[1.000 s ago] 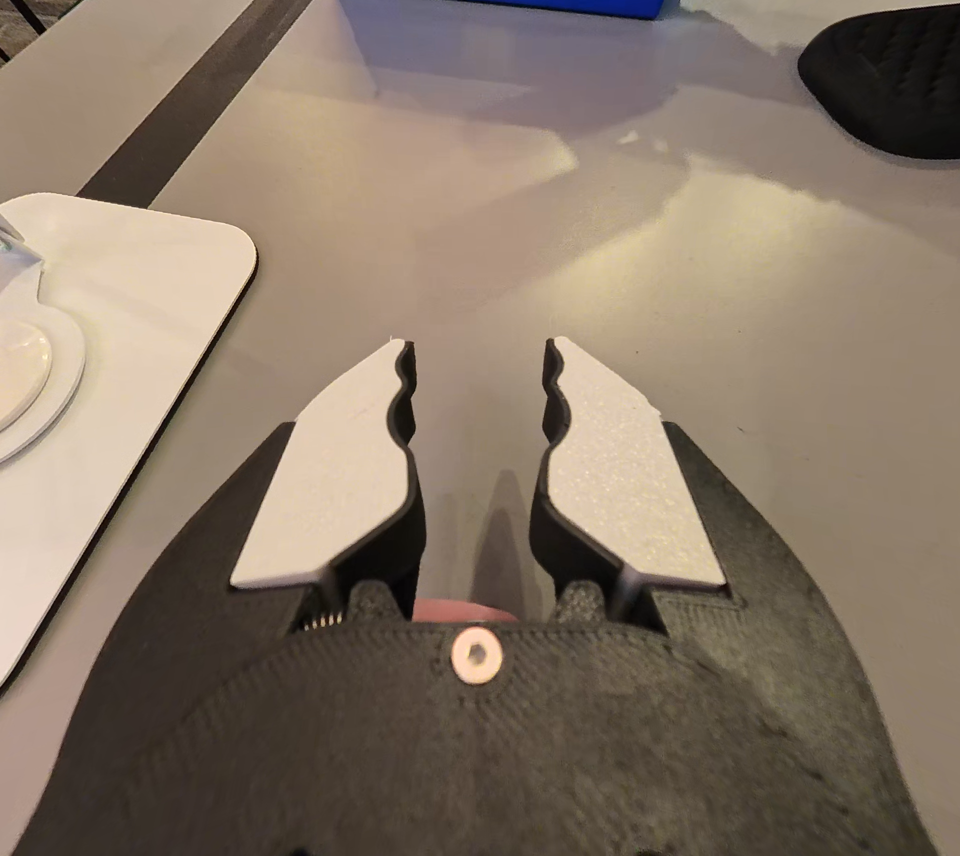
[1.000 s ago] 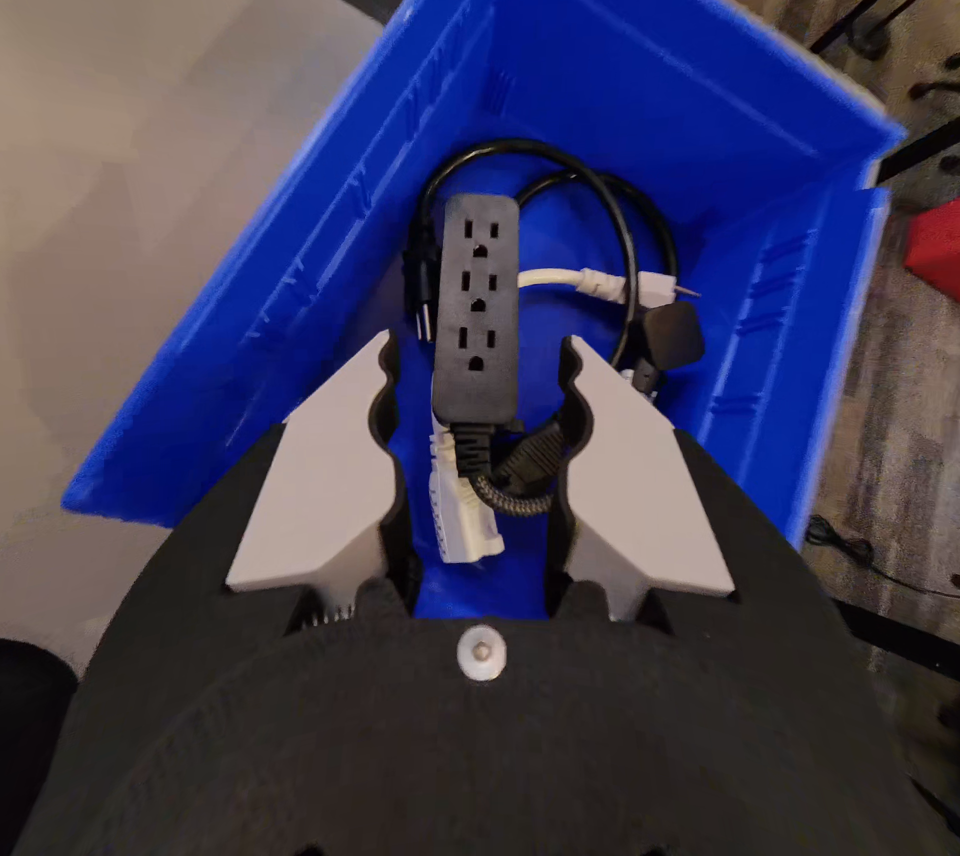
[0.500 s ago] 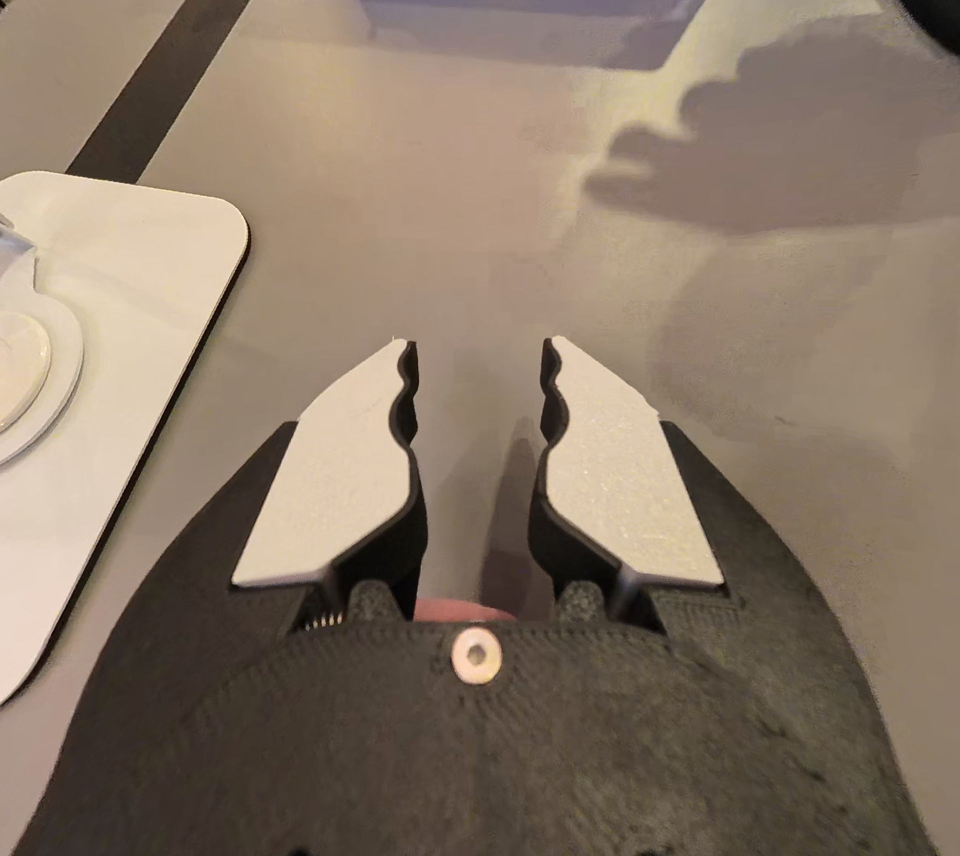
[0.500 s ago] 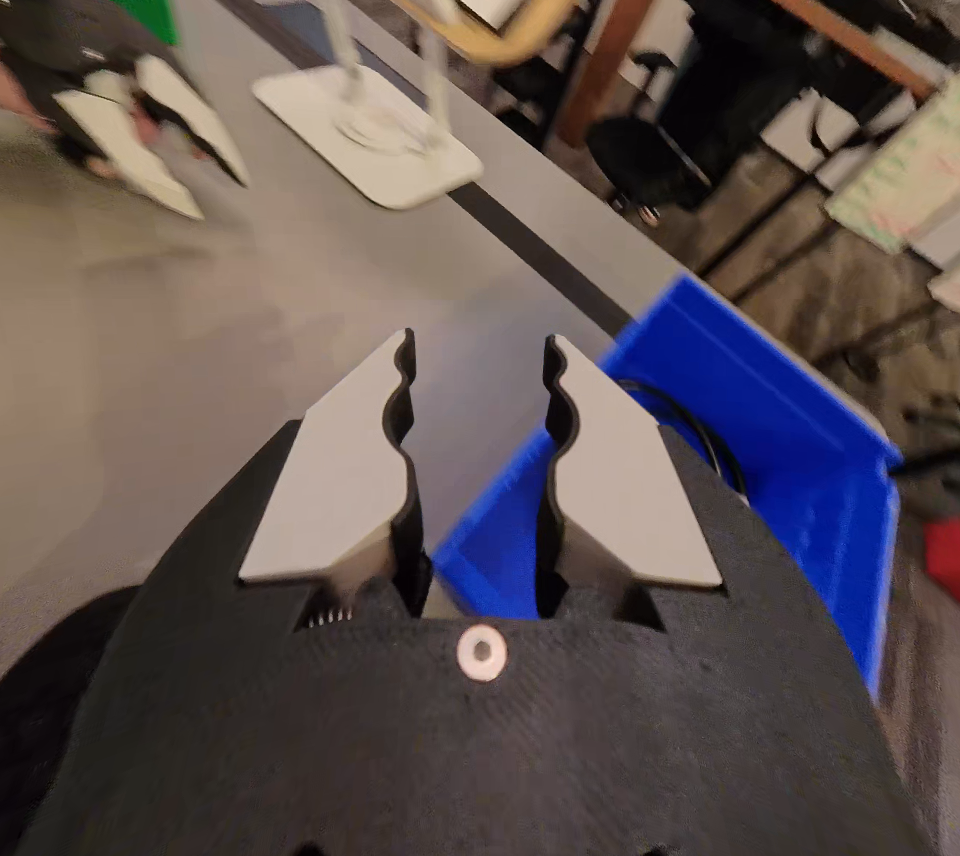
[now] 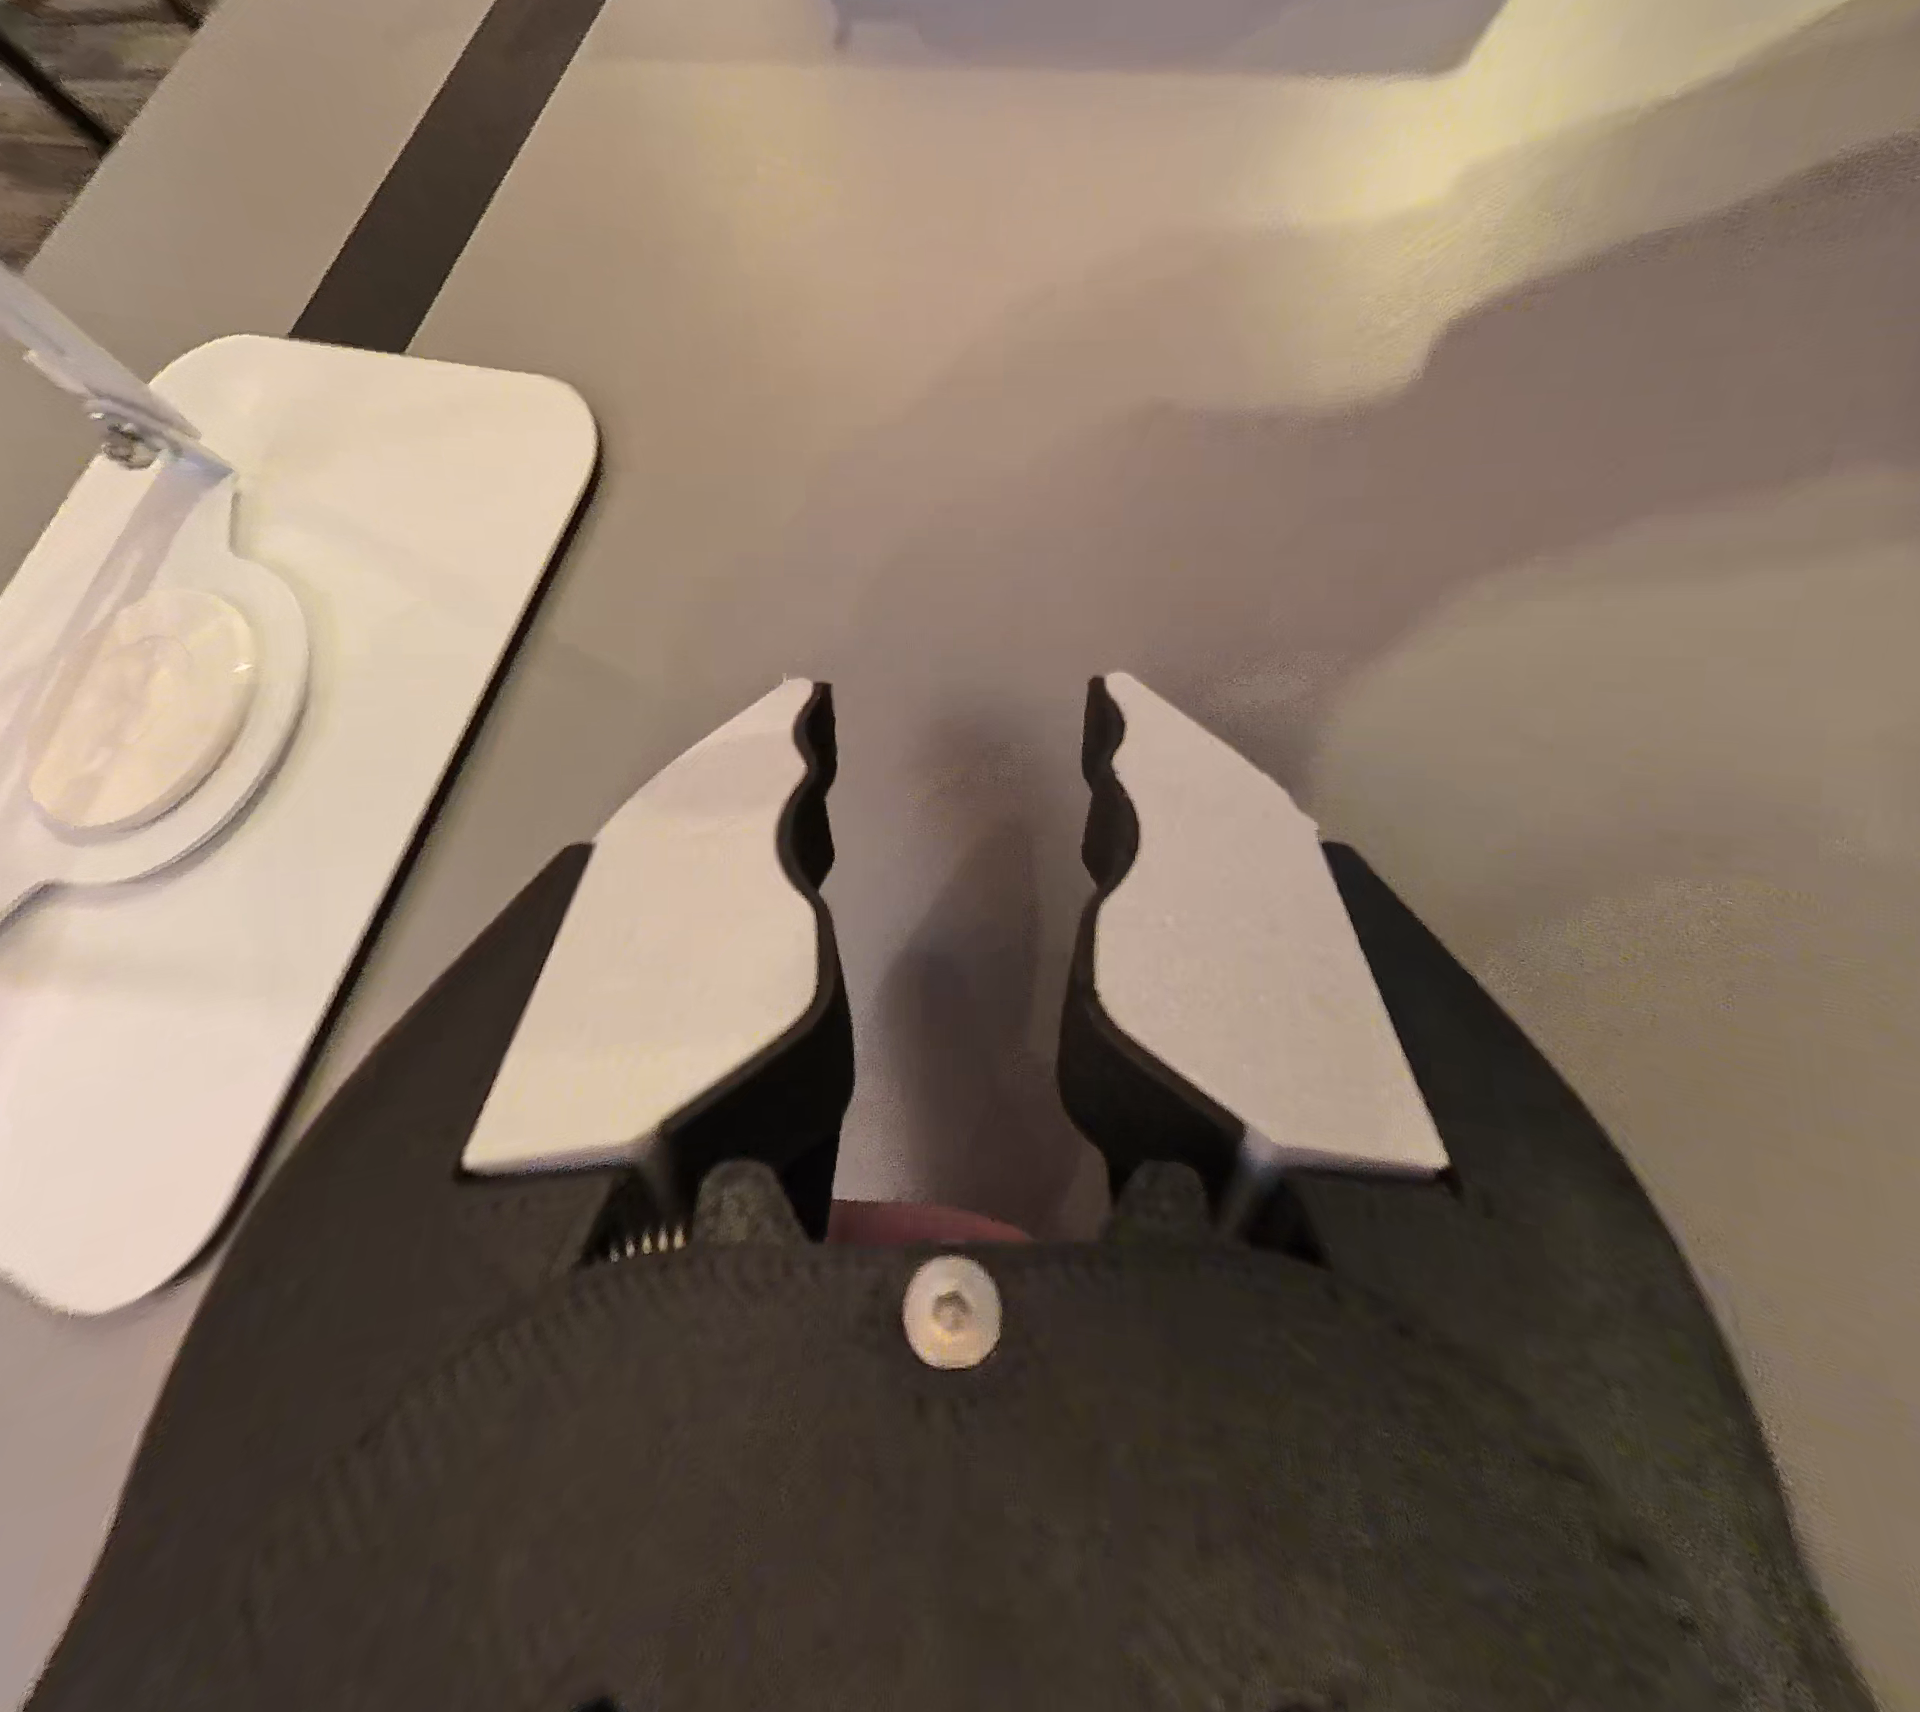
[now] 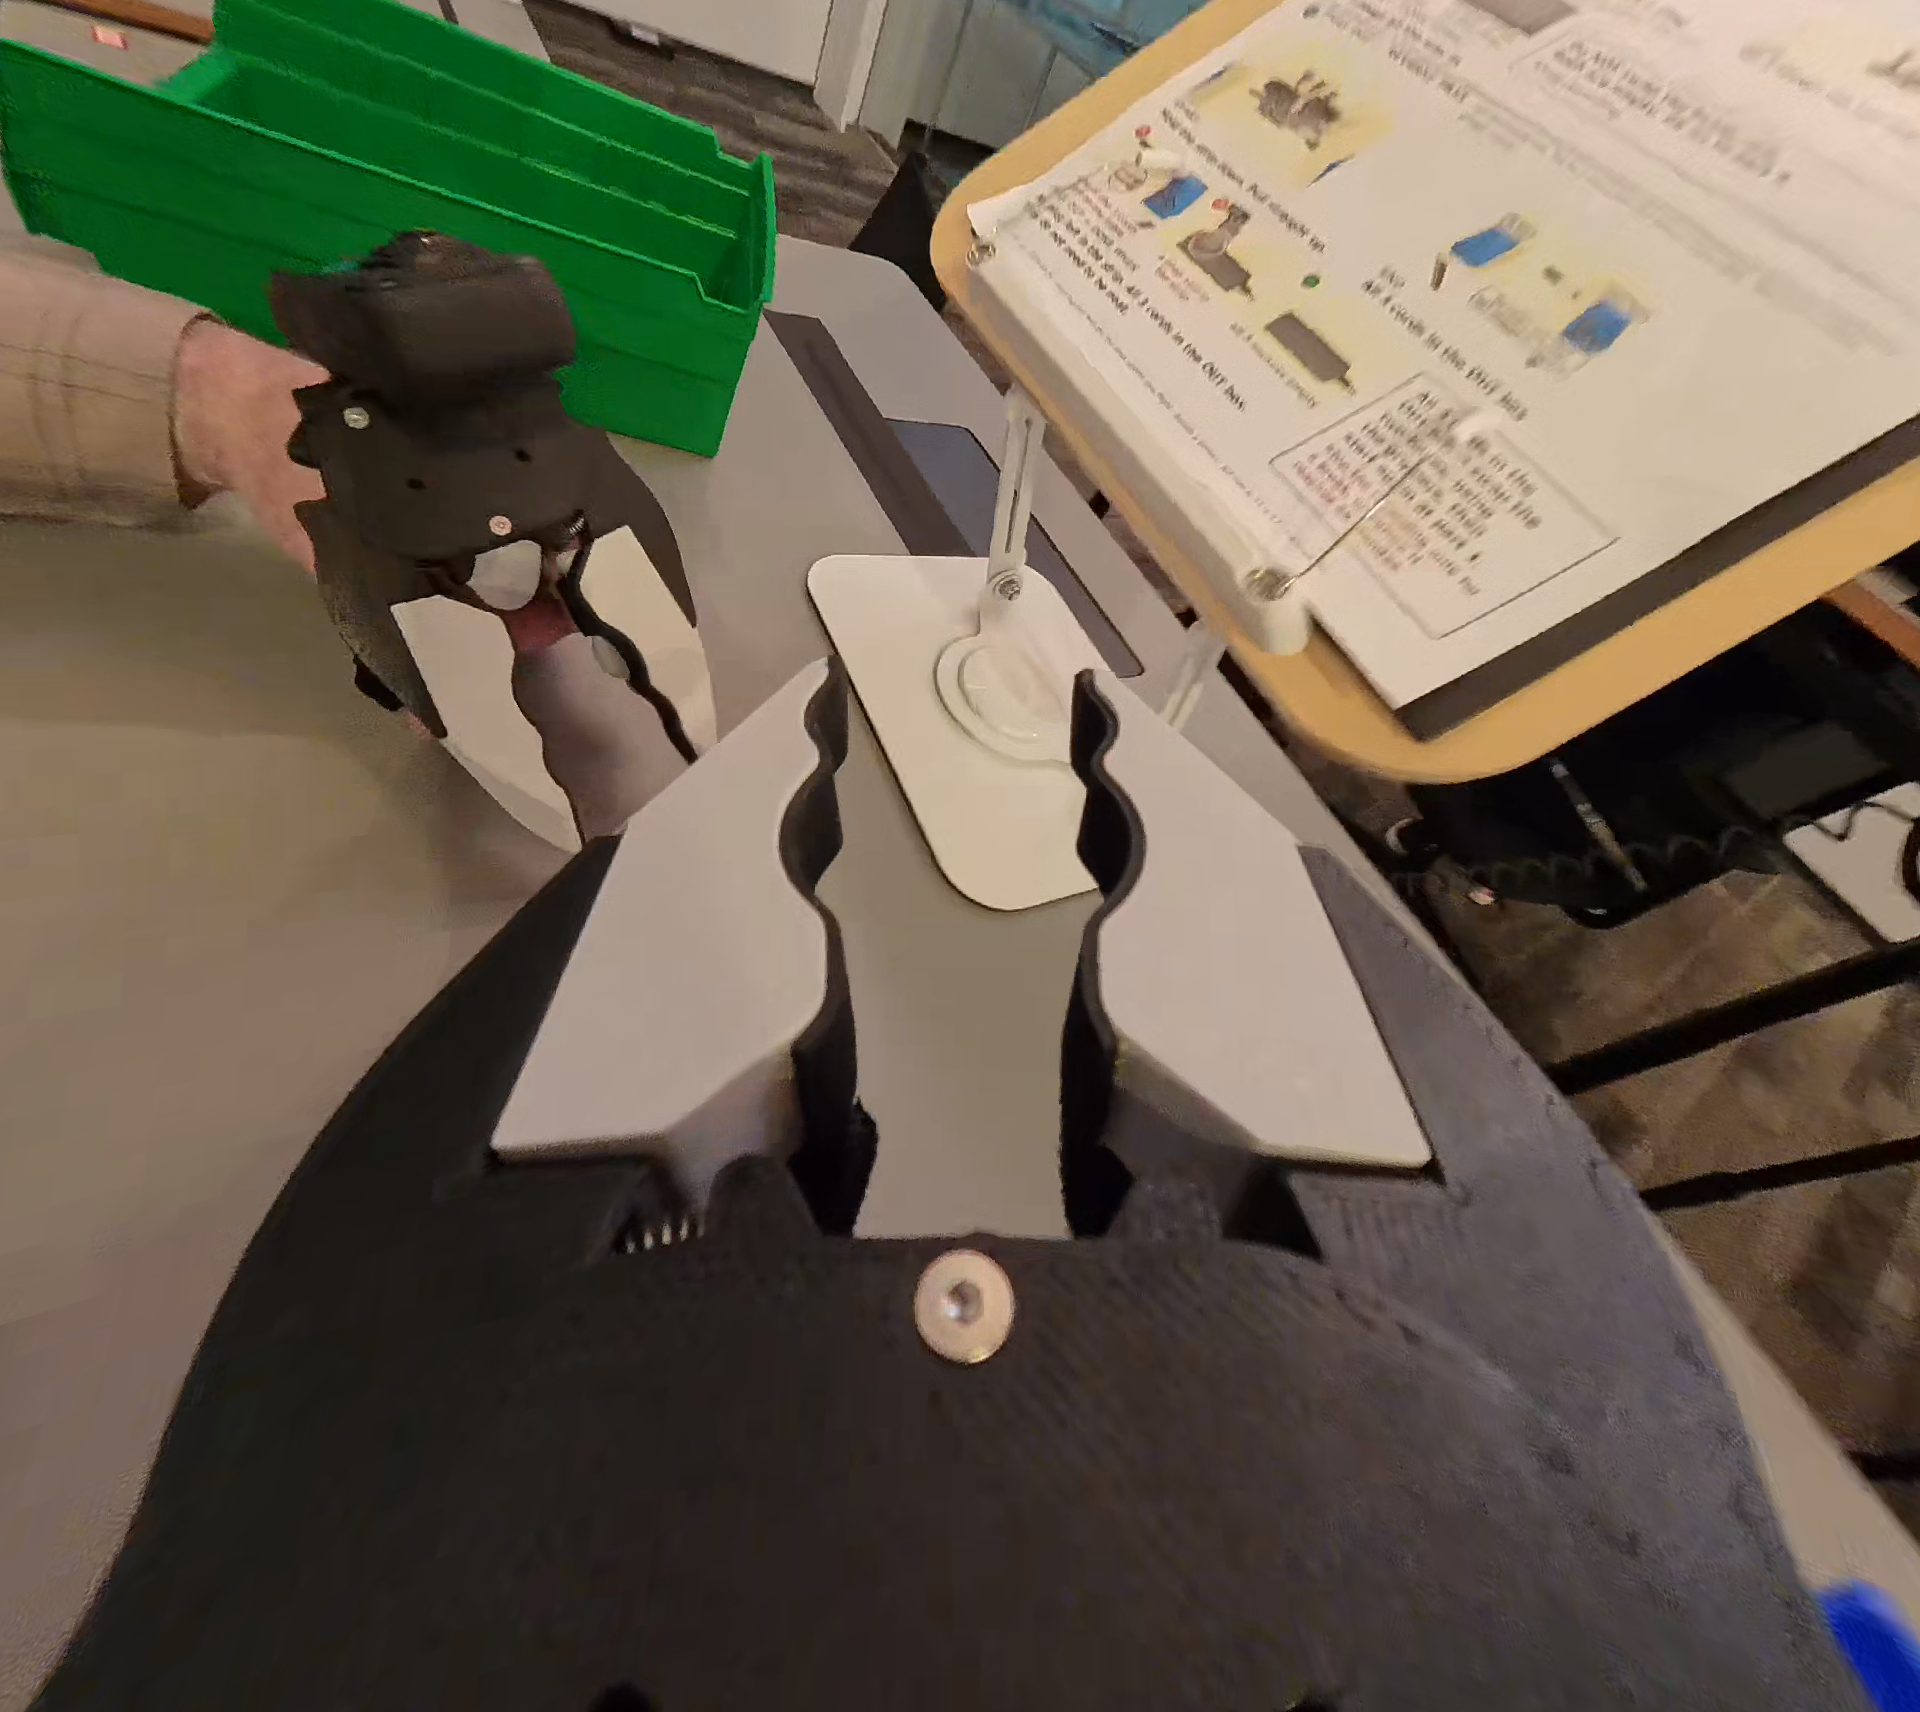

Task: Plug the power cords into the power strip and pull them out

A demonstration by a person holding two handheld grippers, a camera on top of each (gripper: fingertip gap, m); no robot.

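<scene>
The power strip and the cords are not in view. My left gripper (image 5: 956, 696) is open and empty, low over the grey table (image 5: 1039, 312). My right gripper (image 6: 951, 686) is open and empty, above the table and pointing at the white stand base (image 6: 935, 623). The left gripper also shows in the right wrist view (image 6: 623, 769), held by a hand (image 6: 239, 426) at the left, jaws apart. A small corner of the blue bin (image 6: 1865, 1626) shows at the bottom right of the right wrist view.
A white stand base (image 5: 312, 675) lies left of my left gripper. It carries a tilted board with an instruction sheet (image 6: 1507, 260). Stacked green bins (image 6: 416, 208) stand on the far side of the table. A dark strip (image 5: 499, 52) runs along the table. Spacing between my two grippers at the tips: around 20 centimetres.
My right gripper has swung away from the blue bin with the power strip and cords, and now faces the stand and the left gripper. The blue bin has left the left wrist view.
</scene>
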